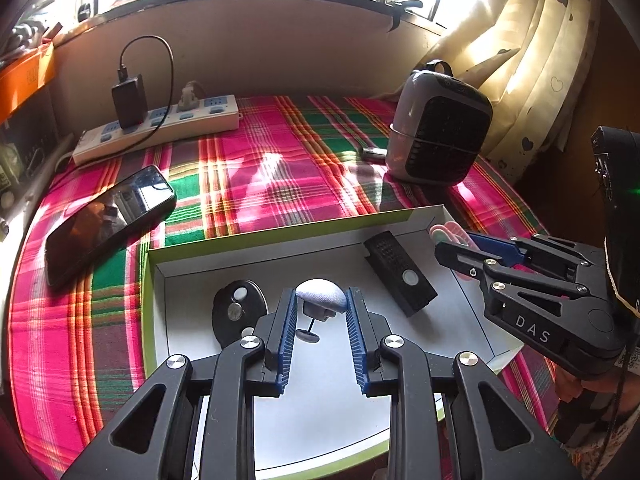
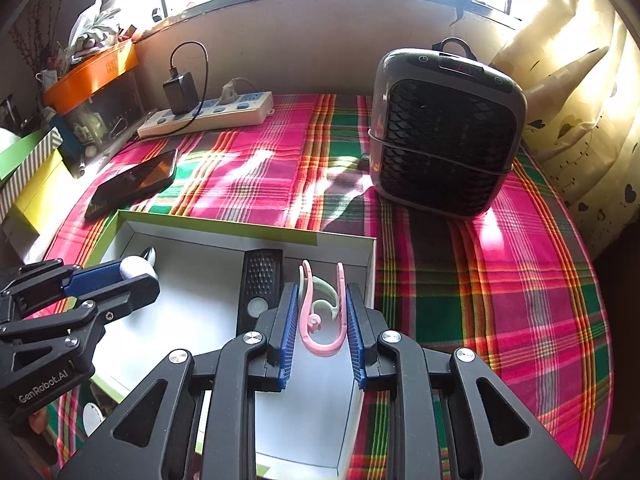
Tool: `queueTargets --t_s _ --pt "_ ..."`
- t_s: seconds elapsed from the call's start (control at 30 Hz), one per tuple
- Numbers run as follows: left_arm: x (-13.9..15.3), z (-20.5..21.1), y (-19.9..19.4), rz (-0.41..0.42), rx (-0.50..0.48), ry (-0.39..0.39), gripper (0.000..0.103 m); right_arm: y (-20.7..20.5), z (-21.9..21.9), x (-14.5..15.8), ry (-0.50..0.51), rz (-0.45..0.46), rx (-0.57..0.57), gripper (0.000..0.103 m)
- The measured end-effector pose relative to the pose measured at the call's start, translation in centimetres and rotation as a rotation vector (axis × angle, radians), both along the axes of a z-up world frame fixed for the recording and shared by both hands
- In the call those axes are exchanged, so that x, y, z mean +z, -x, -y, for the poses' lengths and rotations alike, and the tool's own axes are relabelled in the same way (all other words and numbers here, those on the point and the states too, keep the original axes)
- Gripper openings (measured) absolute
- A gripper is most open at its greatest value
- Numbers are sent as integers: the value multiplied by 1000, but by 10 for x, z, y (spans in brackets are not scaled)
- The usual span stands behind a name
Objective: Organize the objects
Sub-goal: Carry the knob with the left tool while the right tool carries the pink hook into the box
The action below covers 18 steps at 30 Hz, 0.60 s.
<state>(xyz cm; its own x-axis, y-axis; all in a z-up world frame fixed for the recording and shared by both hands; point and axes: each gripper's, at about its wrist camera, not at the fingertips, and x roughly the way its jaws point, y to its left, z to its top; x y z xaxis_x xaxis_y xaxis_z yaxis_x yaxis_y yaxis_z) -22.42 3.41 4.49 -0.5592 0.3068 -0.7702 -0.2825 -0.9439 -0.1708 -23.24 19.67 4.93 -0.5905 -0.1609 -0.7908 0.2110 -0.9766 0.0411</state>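
A shallow white box with a green rim lies on the plaid cloth. Inside it are a black oval key fob, a black remote and pink and pale green clips. My left gripper is shut on a white rounded clip over the box. My right gripper is over the box's right end, its pads against the pink clip.
A black phone lies left of the box. A white power strip with a charger sits at the back. A grey heater stands at the right. Curtain at far right, cluttered shelf at left.
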Motion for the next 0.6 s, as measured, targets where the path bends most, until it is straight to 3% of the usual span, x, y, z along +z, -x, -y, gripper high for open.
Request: queueTargets --t_s 0.6 --pt "-20 -14 29 33 -14 40 23 17 5 -13 -1 39 7 24"
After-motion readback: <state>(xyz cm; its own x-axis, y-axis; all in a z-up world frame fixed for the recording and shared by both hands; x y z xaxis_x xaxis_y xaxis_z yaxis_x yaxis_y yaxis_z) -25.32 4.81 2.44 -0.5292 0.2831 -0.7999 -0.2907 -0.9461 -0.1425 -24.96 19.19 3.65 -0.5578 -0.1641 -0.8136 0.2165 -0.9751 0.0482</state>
